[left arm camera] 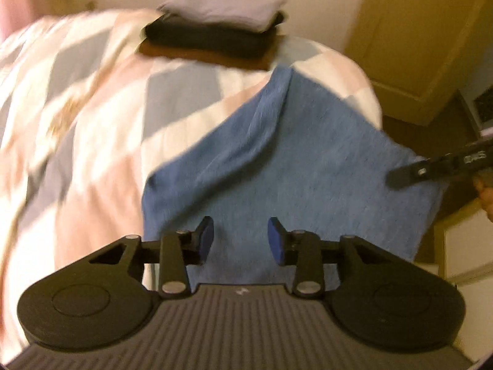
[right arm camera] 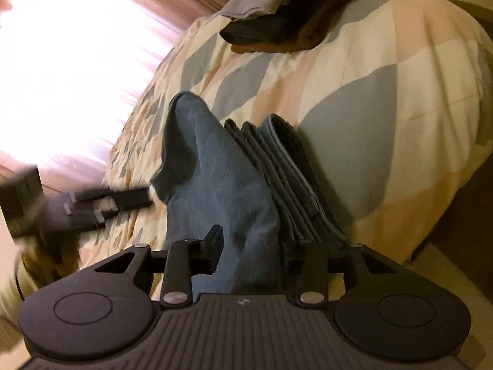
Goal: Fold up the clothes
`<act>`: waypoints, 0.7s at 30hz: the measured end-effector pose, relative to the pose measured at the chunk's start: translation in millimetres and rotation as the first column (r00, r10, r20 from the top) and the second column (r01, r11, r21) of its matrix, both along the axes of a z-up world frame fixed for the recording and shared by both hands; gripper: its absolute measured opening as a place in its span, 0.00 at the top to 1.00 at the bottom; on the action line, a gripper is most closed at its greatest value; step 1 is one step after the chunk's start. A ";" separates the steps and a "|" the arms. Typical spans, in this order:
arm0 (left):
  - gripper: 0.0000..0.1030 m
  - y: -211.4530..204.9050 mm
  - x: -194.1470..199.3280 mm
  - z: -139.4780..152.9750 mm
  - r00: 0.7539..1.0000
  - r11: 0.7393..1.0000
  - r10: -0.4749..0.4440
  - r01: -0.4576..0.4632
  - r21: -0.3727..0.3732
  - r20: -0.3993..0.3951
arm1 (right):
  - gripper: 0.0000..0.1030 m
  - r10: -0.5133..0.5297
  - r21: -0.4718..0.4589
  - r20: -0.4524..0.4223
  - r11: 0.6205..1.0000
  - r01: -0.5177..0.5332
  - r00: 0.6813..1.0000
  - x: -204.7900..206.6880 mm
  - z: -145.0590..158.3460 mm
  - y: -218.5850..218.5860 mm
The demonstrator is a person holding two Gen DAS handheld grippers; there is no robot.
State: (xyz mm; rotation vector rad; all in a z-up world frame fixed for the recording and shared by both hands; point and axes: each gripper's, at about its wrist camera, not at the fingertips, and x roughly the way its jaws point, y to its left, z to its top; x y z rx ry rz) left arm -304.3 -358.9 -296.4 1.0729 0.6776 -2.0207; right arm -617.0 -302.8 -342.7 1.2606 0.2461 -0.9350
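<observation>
Left wrist view shows the blue towel [left arm camera: 277, 160] lying on the bed [left arm camera: 92, 117], one edge draped over the side. It looks soft, limp and light, with a terry nap that should grip well; a corner or hem is the likely place to hold, since the middle would only sag. Right gripper [right arm camera: 249, 246] is clenched on a bunched fold of it, layers stacked beside its pads. Left gripper [left arm camera: 240, 240] hangs released over the cloth, holding nothing. Folded clothes [left arm camera: 215, 27] sit stacked further up the bed.
</observation>
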 end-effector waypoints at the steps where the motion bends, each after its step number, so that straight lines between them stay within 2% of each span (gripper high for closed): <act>1: 0.77 1.5 4.1 -0.9 0.999 0.999 0.038 -0.038 0.009 -0.029 | 0.82 0.000 -0.007 -0.010 1.000 0.000 1.000 0.7 3.5 0.1; 3: 0.77 1.7 12.8 0.0 0.991 0.994 0.105 -0.104 0.016 -0.081 | 0.85 -0.004 -0.042 0.001 0.999 0.004 1.000 -0.2 16.7 4.9; 6: 0.77 -3.4 8.9 -4.1 0.991 0.995 0.103 -0.103 0.009 -0.089 | 0.87 -0.031 -0.089 0.029 0.995 0.034 0.999 -8.7 36.1 11.9; 8: 0.77 -6.8 6.2 -6.9 0.990 0.995 0.102 -0.102 0.004 -0.095 | 0.87 -0.048 -0.059 0.017 0.997 0.049 0.999 -17.6 29.7 11.2; 10: 0.77 -10.2 3.6 -9.6 0.990 0.995 0.101 -0.102 -0.001 -0.100 | 0.87 -0.064 0.000 -0.014 0.998 0.064 0.998 -22.9 10.9 10.0; 12: 0.77 -13.6 1.0 -12.3 0.989 0.995 0.100 -0.101 -0.007 -0.106 | 0.87 -0.088 0.018 -0.006 0.996 0.088 0.996 -25.5 4.2 11.5; 16: 0.77 -20.4 -4.3 -17.8 0.988 0.995 0.098 -0.100 -0.017 -0.116 | 0.87 -0.093 -0.088 0.012 0.992 0.094 0.996 -23.1 33.9 18.3; 17: 0.77 -22.1 -5.6 -19.1 0.988 0.995 0.097 -0.100 -0.019 -0.119 | 0.88 -0.099 -0.089 -0.002 0.991 0.098 0.995 -25.0 34.6 19.0; 19: 0.78 -25.7 -8.5 -22.8 0.988 0.995 0.097 -0.100 -0.024 -0.119 | 0.88 -0.139 -0.025 -0.031 0.990 0.138 0.990 -35.8 15.0 17.0; 21: 0.78 -30.5 -13.0 -32.3 0.991 0.994 0.101 -0.104 -0.029 -0.085 | 0.87 -0.167 0.036 -0.072 0.985 0.170 0.983 -38.7 -13.5 11.1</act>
